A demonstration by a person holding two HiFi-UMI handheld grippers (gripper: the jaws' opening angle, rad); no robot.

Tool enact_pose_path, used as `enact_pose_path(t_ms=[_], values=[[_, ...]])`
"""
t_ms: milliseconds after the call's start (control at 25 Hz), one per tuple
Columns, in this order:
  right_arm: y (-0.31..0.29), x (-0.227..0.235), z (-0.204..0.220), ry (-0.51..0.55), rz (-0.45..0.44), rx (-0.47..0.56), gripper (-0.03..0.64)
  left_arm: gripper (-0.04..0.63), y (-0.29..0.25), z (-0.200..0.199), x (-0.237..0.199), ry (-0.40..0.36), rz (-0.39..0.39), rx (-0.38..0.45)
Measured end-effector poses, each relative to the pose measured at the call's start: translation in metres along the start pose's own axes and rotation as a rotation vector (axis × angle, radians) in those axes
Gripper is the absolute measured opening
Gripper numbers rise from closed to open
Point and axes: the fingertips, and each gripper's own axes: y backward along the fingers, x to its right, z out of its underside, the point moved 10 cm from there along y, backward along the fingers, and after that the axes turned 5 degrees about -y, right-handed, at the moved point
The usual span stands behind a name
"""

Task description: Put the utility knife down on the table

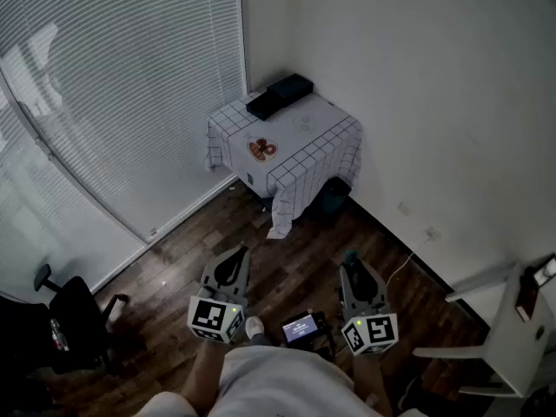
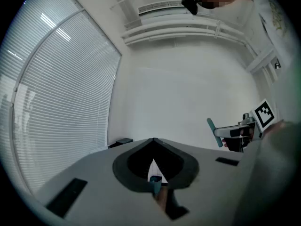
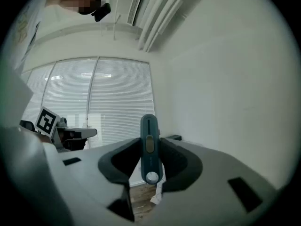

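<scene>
A teal utility knife (image 3: 148,126) stands upright between the jaws of my right gripper (image 3: 149,144), which is shut on it. In the head view the knife's tip (image 1: 351,258) sticks out above the right gripper (image 1: 356,276), low and close to my body. My left gripper (image 1: 229,266) is level beside it, its jaws closed tip to tip with nothing held (image 2: 153,142). The table (image 1: 304,133), draped in a white checked cloth, stands in the far corner, well away from both grippers. In the left gripper view the knife (image 2: 212,130) shows at the right.
On the table lie two dark boxes (image 1: 278,95) and a small orange-brown item (image 1: 262,149). A dark bin (image 1: 331,195) sits under it. A black office chair (image 1: 68,320) is at lower left, a white rack (image 1: 512,328) at lower right, blinds (image 1: 113,76) along the left wall.
</scene>
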Motion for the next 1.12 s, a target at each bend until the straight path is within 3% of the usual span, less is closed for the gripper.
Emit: enact_pose_path(t_ms=[240, 600, 840, 1120], values=[[0.043, 0.001, 0.012, -0.023, 0.005, 0.025, 0.137, 0.008, 0.036, 0.004, 0.036, -0.005, -0.02, -0.001], [0.072, -0.01, 0.017, -0.022, -0.029, 0.002, 0.137, 0.008, 0.068, 0.01, 0.052, 0.007, -0.044, -0.023], [0.063, -0.02, 0.018, -0.018, -0.03, 0.001, 0.137, 0.008, 0.059, 0.016, 0.052, 0.008, -0.017, -0.025], [0.013, -0.009, 0.017, -0.028, 0.017, 0.006, 0.137, 0.008, 0.002, 0.017, 0.017, -0.037, 0.031, -0.014]])
